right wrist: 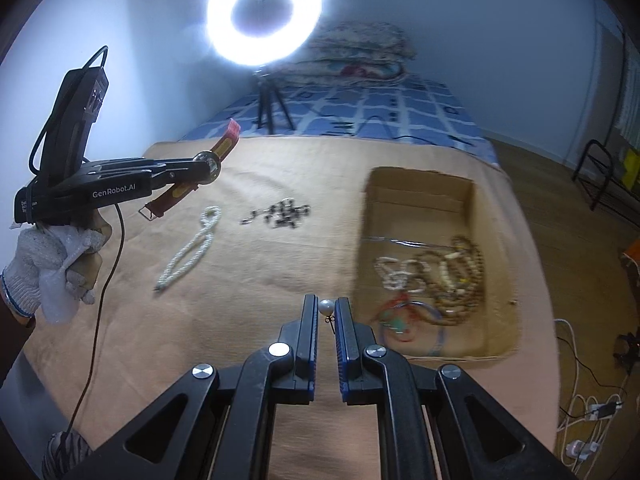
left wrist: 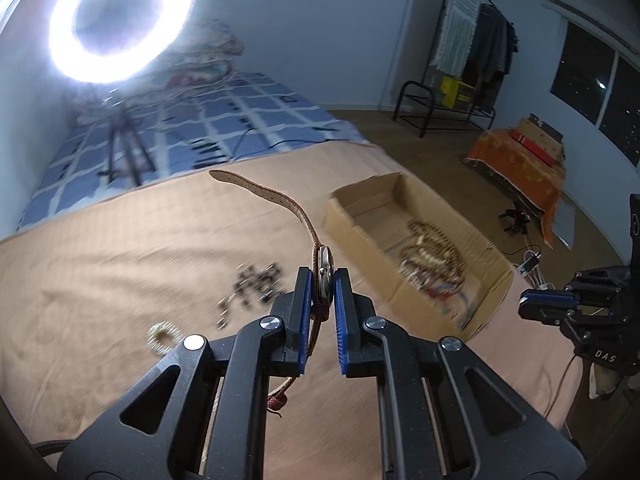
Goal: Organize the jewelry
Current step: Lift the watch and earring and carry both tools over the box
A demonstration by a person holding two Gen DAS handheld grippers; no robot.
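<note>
Two round pieces — watch [left wrist: 325, 276], pearl [right wrist: 326, 306].

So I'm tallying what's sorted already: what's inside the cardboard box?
Inside the cardboard box: brown bead necklaces, a white bead strand and red and blue cords, all tangled together. Anything beneath the pile is covered.

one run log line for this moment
left gripper: shut on watch | right gripper: shut on pearl earring | box: holds necklaces
</note>
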